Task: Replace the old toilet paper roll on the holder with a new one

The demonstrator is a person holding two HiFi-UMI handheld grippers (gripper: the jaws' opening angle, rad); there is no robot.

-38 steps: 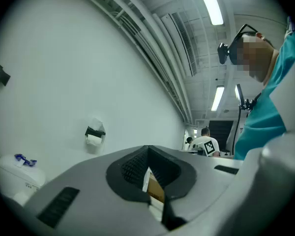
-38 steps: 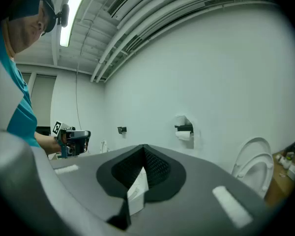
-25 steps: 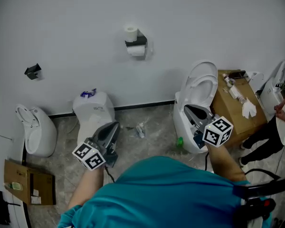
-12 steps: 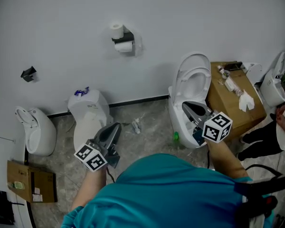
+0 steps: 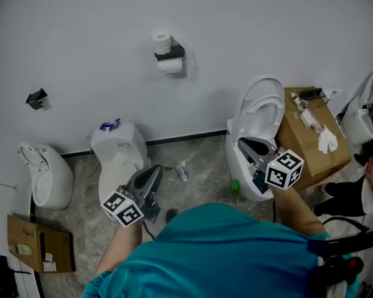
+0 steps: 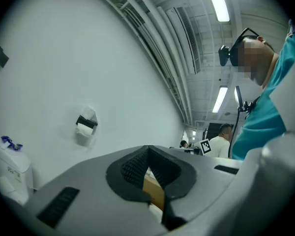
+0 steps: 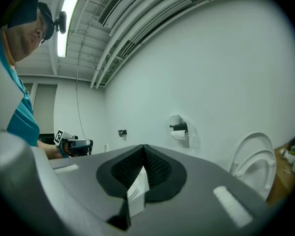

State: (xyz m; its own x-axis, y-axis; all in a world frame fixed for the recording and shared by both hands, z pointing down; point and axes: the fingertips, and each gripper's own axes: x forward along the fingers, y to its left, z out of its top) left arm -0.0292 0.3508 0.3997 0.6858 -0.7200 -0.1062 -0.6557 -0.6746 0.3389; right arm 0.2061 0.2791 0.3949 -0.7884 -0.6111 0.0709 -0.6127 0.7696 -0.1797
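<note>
White wall ahead carries the toilet paper holder toward its upper middle. A hanging roll sits on the holder's bar, and a spare roll stands upright on top. Both grippers are well apart from the holder, above the floor. The left gripper has its jaws pressed together with nothing between them. The right gripper, in front of a toilet with its lid raised, has its jaws closed together too and is empty.

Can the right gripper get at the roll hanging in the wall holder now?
Probably, once it comes nearer: the right gripper stands well short of the roll, with only open air between. Its jaws are shut.
</note>
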